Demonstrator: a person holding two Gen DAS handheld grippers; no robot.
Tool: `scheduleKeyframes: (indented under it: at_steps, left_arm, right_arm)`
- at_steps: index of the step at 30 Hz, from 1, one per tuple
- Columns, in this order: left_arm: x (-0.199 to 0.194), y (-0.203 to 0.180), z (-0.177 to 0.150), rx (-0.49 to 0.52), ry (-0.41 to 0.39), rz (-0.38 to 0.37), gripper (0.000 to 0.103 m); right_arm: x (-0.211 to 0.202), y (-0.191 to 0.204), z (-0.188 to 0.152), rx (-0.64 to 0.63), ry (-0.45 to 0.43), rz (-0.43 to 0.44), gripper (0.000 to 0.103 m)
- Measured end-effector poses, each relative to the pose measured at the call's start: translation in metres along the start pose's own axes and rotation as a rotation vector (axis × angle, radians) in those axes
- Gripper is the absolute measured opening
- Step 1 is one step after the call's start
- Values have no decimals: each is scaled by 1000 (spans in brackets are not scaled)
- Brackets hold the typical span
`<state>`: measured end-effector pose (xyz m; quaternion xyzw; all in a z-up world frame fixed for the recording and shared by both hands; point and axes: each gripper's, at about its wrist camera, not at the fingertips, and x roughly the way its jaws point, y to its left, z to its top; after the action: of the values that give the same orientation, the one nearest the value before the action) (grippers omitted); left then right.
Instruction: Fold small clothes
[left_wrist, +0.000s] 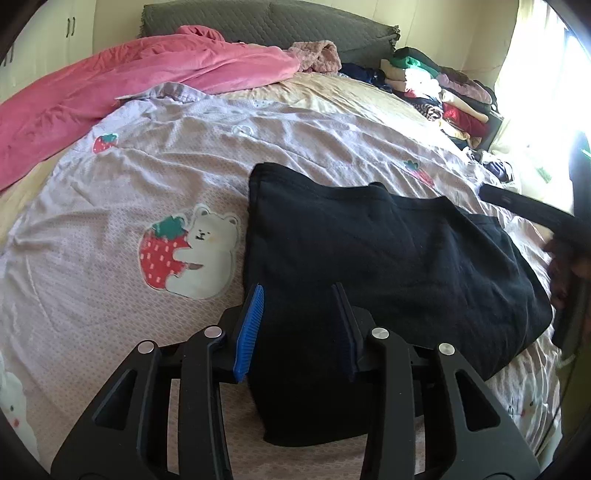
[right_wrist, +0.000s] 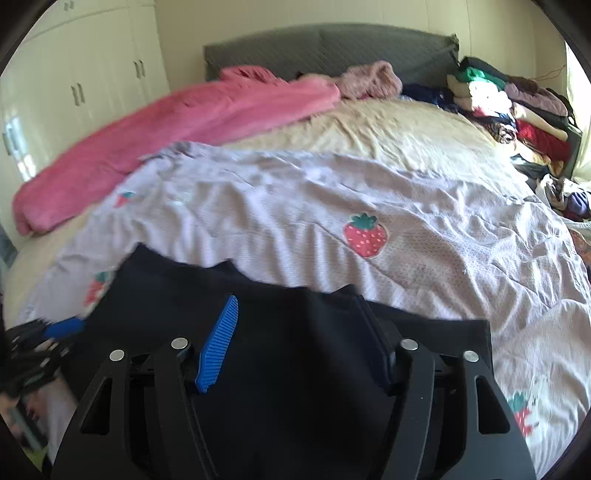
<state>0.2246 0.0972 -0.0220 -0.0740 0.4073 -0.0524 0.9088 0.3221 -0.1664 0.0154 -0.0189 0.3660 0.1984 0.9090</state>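
Right hand-held gripper (right_wrist: 295, 325) parted above black garment (right_wrist: 280, 369), seemingly untouching.

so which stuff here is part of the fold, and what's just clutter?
In play: black garment, left gripper, right gripper.
Lying about: pink blanket, stacked clothes, strawberry-print cover, grey headboard.

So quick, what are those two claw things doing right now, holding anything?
Left gripper: jaws part open, the black garment lies between them, no clear grip.
Right gripper: open above the black garment, holding nothing.
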Motion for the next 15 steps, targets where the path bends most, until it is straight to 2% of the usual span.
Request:
scheduleKeyframes:
  at_steps: [1,2,3,6,10,15]
  left_arm:
    - [0,2,1,-3,-1,-1,30]
    - [-1,5,4,-7,-3,1,30]
    - [-1,9,5,-13,-6,6,30]
    - [-1,20,14,-39,-7,8,33]
    - [4,34,27,-88,3,14,38]
    - [19,35,45,-136,50,-55,39]
  right_arm:
    - [-7,4,-3,-7,-8,11,66]
    - [-17,11,-10,-23,-19,17,77]
    - [-24,17,-15,-34,-30,21,79]
    - [-42,42,-34,-83,-48,74,79]
    - [-48,80,-55,-133,-29,130,79]
    - [-40,137,-80,-306,-10,162,79]
